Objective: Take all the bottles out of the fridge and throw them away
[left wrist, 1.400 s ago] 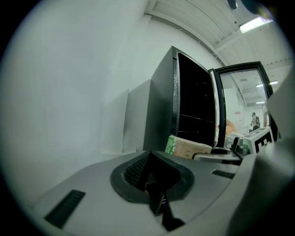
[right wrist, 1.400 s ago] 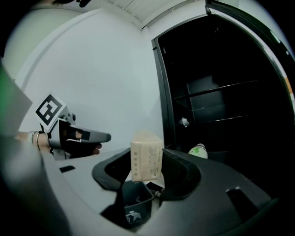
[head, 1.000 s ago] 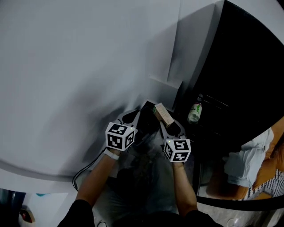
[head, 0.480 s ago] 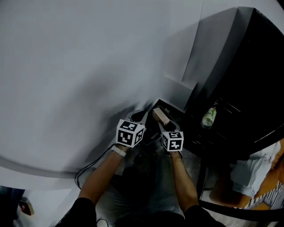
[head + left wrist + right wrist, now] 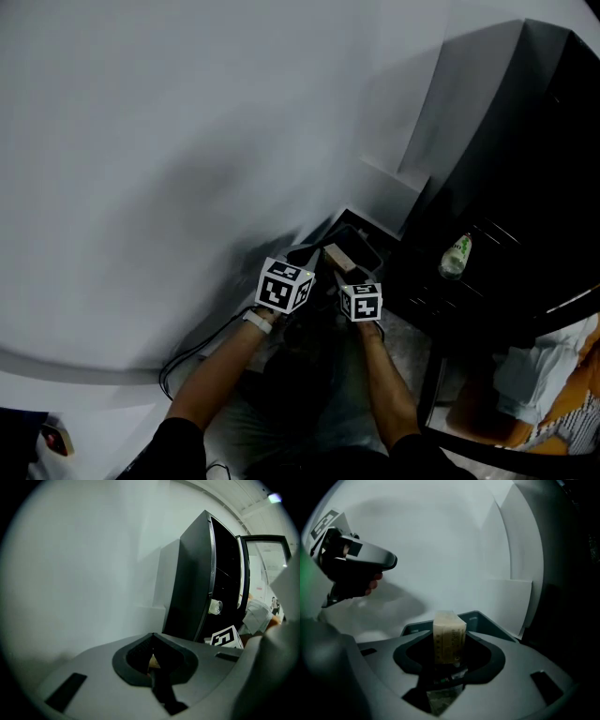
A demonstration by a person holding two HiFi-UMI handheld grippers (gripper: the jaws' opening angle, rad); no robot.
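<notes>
1. The right gripper [image 5: 450, 645] was clamped on a tan carton [image 5: 449, 631]. The carton stood upright between its jaws, right at the near rim of the grey bin [image 5: 479, 618].
2. The left gripper [image 5: 152, 635] had its jaws tip to tip. A scrap of tan showed in the hollow behind them and I couldn't tell what it was. Otherwise it looked empty to me.
3. Progress-wise I'd call it partway at best. The carton wasn't dropped yet, and one pale bottle [image 5: 457, 255] sat on a shelf of the open black fridge [image 5: 511, 178], well apart from both grippers. The rest of the fridge was too dark to check.
4. Pose: both forearms reached out side by side, with the grippers tipped down toward the bin by the wall. The left one sat just beside the right, and the right was nearer the fridge.
</notes>
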